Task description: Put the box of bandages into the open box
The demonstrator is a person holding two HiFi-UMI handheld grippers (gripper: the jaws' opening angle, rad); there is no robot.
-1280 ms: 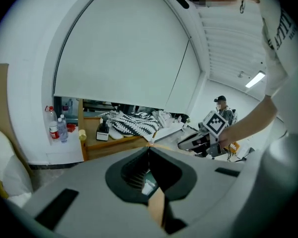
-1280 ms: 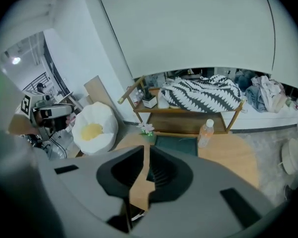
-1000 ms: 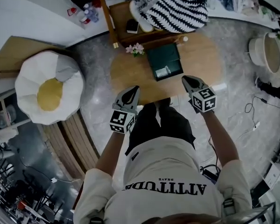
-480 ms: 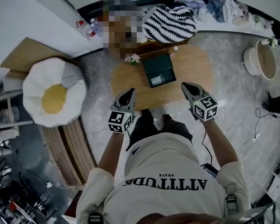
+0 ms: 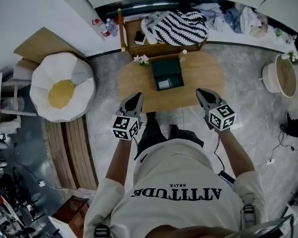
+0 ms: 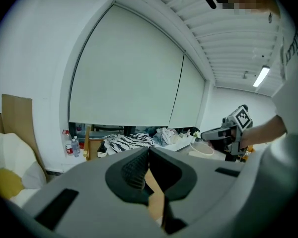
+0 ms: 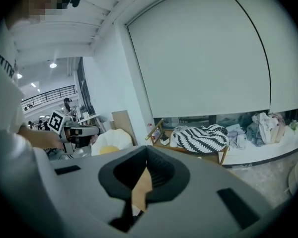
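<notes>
Wooden table [image 5: 208, 76] now farther off, left claw [image 5: 137, 96], right claw [image 5: 199, 91] raised, shut

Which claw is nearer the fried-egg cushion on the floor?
Left. The left claw sits right of the cushion in the head view; the right claw is farther right, beyond the person's legs.

Open box [image 5: 167, 69]: pale item [image 5: 165, 84] inside too small to identify. Left gripper view: tan sliver [image 6: 156, 196] past the jaws, rest hidden, cannot tell what
</notes>
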